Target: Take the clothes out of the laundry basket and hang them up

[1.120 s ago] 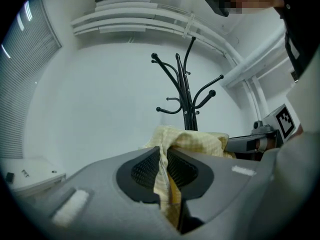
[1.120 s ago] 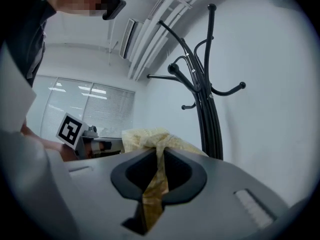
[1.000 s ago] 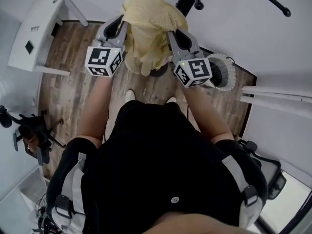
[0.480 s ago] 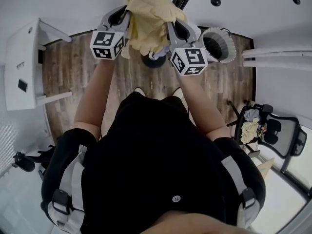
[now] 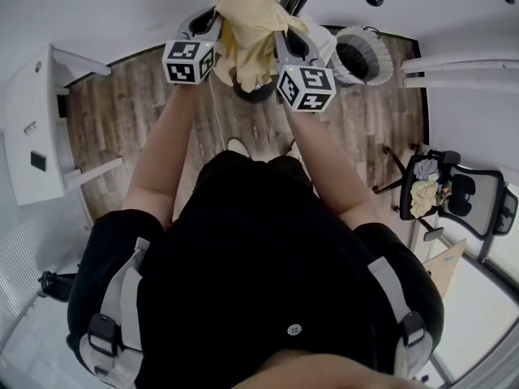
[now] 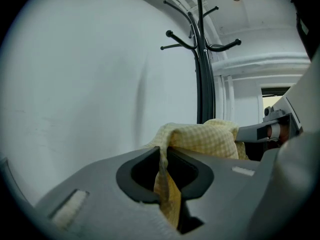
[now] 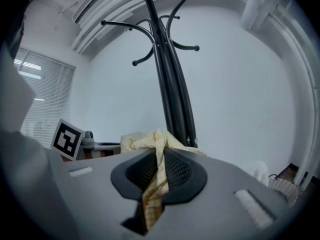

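A pale yellow checked cloth (image 5: 247, 31) hangs bunched between my two grippers at the top of the head view. My left gripper (image 5: 212, 24) is shut on its left edge, and the fabric (image 6: 167, 194) runs pinched between the jaws. My right gripper (image 5: 280, 32) is shut on the other edge, with a strip of the cloth (image 7: 157, 179) clamped in its jaws. A black coat stand (image 7: 167, 84) rises just beyond the cloth, its hooks (image 6: 192, 39) high above. The white laundry basket (image 5: 361, 53) stands on the floor to the right.
A white desk (image 5: 36, 128) stands at the left over the wood floor (image 5: 138, 120). An office chair (image 5: 454, 205) with clothes on it sits at the right. White walls close in behind the stand. White pipes (image 5: 462, 59) run along the right wall.
Both grippers have carried the cloth forward towards the coat stand and drawn closer together. The view has shifted, so the chair at the right now shows.
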`<action>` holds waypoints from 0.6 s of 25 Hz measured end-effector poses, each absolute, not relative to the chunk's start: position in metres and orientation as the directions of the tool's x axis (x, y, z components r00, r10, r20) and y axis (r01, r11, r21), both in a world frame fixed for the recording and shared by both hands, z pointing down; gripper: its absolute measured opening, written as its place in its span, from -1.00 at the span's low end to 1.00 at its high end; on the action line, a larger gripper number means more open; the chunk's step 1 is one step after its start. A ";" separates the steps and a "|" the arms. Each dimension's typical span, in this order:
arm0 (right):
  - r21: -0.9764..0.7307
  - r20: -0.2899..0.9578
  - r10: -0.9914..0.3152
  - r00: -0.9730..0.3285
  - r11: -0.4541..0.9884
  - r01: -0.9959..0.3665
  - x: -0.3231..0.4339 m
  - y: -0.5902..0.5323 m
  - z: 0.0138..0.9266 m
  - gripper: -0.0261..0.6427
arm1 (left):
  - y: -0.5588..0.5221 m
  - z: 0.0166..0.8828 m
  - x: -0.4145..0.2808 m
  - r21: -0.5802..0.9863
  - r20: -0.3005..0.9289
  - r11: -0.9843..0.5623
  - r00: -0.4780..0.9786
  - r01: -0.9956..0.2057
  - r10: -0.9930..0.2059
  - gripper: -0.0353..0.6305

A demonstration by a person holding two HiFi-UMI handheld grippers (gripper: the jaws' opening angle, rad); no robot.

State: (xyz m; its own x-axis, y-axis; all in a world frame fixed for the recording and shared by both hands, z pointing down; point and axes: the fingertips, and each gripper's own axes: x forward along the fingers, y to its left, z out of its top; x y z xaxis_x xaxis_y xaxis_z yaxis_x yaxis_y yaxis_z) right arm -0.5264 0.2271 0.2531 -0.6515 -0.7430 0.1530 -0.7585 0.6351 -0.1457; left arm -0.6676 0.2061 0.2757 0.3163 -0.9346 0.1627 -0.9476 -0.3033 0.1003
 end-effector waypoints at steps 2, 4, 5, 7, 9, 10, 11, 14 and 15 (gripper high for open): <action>-0.179 0.183 -0.762 -0.622 0.596 -0.783 -0.521 0.222 0.268 -0.83 | 0.202 0.292 -0.664 0.115 0.189 -0.312 0.329 -0.943 -0.925 -0.77; -0.205 0.209 -0.772 -0.601 0.566 -0.798 -0.516 0.219 0.282 -0.83 | 0.199 0.310 -0.660 0.132 0.217 -0.316 0.339 -0.939 -0.915 -0.77; -0.212 0.220 -0.774 -0.594 0.556 -0.804 -0.514 0.218 0.289 -0.83 | 0.198 0.318 -0.658 0.140 0.231 -0.319 0.344 -0.937 -0.910 -0.77; -0.222 0.240 -0.776 -0.583 0.540 -0.812 -0.510 0.216 0.300 -0.83 | 0.197 0.332 -0.653 0.153 0.251 -0.326 0.356 -0.933 -0.900 -0.77; -0.232 0.260 -0.776 -0.575 0.528 -0.817 -0.507 0.216 0.311 -0.83 | 0.197 0.344 -0.648 0.163 0.267 -0.333 0.367 -0.929 -0.891 -0.77; -0.237 0.269 -0.775 -0.572 0.522 -0.819 -0.506 0.216 0.317 -0.83 | 0.198 0.350 -0.646 0.170 0.275 -0.335 0.371 -0.927 -0.887 -0.77; -0.242 0.276 -0.773 -0.570 0.518 -0.820 -0.506 0.217 0.322 -0.83 | 0.199 0.357 -0.644 0.177 0.285 -0.336 0.375 -0.925 -0.882 -0.77; -0.251 0.295 -0.768 -0.568 0.512 -0.822 -0.508 0.219 0.336 -0.83 | 0.204 0.375 -0.640 0.191 0.315 -0.343 0.388 -0.920 -0.866 -0.77; -0.251 0.301 -0.766 -0.568 0.511 -0.822 -0.509 0.219 0.340 -0.83 | 0.206 0.380 -0.639 0.192 0.322 -0.347 0.393 -0.918 -0.861 -0.77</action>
State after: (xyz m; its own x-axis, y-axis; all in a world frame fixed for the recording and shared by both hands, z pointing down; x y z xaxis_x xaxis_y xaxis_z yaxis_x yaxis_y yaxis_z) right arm -0.5089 0.2194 0.3402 -0.5685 -0.7658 0.3005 -0.8218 0.5113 -0.2514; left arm -0.6393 0.2062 0.3802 0.3928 -0.8613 0.3224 -0.9181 -0.3470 0.1917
